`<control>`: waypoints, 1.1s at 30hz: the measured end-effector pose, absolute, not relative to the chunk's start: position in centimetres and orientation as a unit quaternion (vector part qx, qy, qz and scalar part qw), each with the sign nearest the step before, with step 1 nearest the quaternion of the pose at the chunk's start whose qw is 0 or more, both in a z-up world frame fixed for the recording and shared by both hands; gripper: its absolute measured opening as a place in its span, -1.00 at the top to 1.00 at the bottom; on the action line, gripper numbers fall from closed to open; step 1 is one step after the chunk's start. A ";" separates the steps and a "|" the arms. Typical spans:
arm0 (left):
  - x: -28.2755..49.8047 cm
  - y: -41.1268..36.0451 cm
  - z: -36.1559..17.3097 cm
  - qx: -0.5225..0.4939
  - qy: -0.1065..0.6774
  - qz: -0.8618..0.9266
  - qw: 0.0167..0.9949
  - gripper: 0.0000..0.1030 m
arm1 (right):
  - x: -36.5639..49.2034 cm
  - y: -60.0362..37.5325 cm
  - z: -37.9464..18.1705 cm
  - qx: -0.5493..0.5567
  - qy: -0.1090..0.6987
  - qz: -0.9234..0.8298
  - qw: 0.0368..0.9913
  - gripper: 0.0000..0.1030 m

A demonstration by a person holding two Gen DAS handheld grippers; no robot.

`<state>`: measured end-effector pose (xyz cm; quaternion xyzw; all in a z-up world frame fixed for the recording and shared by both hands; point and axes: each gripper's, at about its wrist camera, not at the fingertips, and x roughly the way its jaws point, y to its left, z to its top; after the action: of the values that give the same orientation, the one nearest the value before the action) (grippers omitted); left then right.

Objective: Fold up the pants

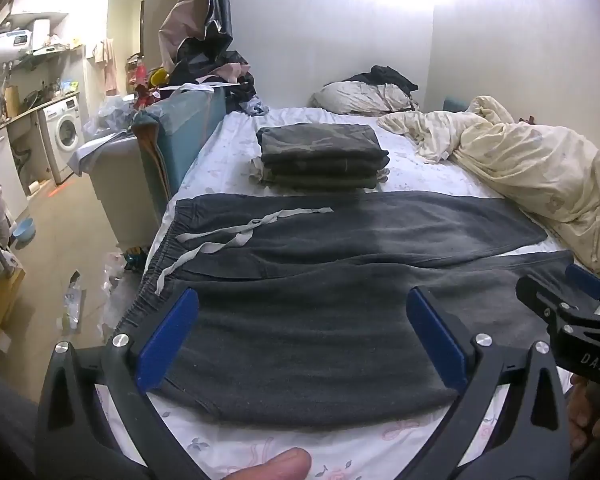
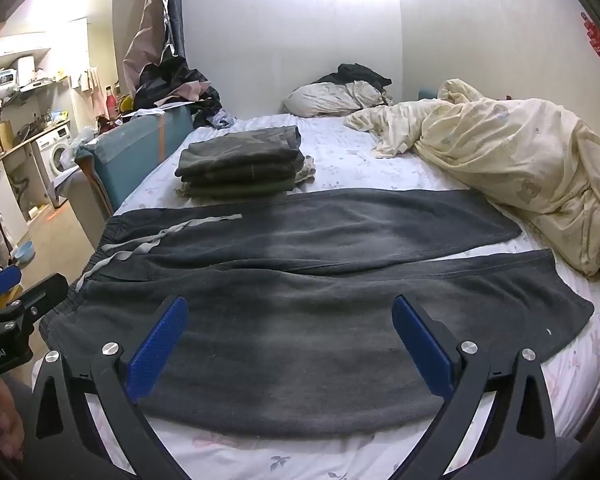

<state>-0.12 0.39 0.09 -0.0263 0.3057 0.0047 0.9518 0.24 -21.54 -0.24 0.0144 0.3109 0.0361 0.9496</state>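
Both grippers stand wide open and hold nothing: the left gripper [image 1: 302,336] and the right gripper [image 2: 290,344] hover side by side above the near leg of the dark grey pants [image 1: 340,280], spread flat across the bed sheet [image 1: 300,452]. Beyond the fingertips, past the far leg, sits a stack of folded clothes [image 1: 320,156]; further right lies a crumpled cream duvet [image 2: 500,152].

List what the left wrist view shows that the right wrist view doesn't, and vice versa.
Left wrist only: a fingertip at the bottom edge and floor clutter beside the bed.

Right wrist only: the near leg's cuff in full, lying flat on the sheet.

Both: dark grey pants spread flat with the waistband left, a folded stack behind, a cream duvet on the right, and the left gripper and right gripper open, holding nothing.
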 end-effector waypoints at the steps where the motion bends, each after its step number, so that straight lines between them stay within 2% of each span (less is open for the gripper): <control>1: -0.2 0.5 -0.2 -0.027 0.306 0.005 0.952 -0.99 | 0.2 -21.5 -0.2 0.014 0.311 0.036 0.950 -1.00; 33: 0.1 0.8 0.1 -0.027 0.304 0.006 0.952 -0.99 | 0.4 -21.1 -0.6 0.013 0.311 0.038 0.949 -1.00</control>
<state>0.11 0.79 0.06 -0.0267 0.3042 0.0063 0.9522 0.36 -21.11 -0.57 0.0131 0.3113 0.0377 0.9495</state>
